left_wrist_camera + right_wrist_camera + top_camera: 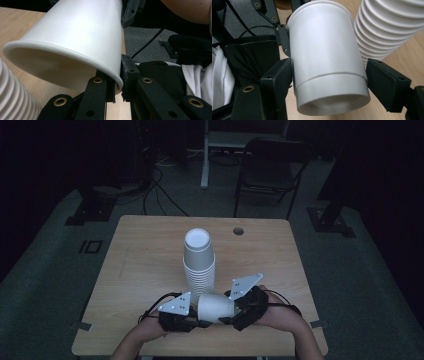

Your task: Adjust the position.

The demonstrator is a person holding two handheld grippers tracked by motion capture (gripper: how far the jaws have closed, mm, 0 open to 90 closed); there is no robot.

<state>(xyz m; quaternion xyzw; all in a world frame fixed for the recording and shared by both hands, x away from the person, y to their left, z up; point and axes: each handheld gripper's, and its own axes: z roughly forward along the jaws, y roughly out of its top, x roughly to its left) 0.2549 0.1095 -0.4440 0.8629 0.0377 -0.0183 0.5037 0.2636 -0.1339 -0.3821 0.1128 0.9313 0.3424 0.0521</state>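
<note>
Two grippers share one paper cup (216,307), held on its side just above the near edge of the worktop (145,255), directly in front of a tall stack of nested cups (199,262). High view: the left gripper (194,318) meets the cup at its wide rim and the right gripper (231,314) at its narrower base, so the cup lies level between the hands. This two-ended hold probably serves to pull a single cup free or pass it across. Both forearms enter from the bottom edge and angle inward, the wrists turned toward each other.

Left gripper view: the left gripper (118,87) has its jaws pressed almost together, pinching the rolled rim of the cup (75,37), one jaw inside the mouth and one outside. A wall grip of this kind fixes the cup without crushing it. The ribbed stack (12,95) stands just beside the cup's mouth.

Right gripper view: the right gripper (329,82) straddles the cup (324,57) near its base. Its left jaw touches the wall; the right jaw stands slightly apart, so the jaws are spread and not clamping. The stack (387,30) rises close behind.
</note>
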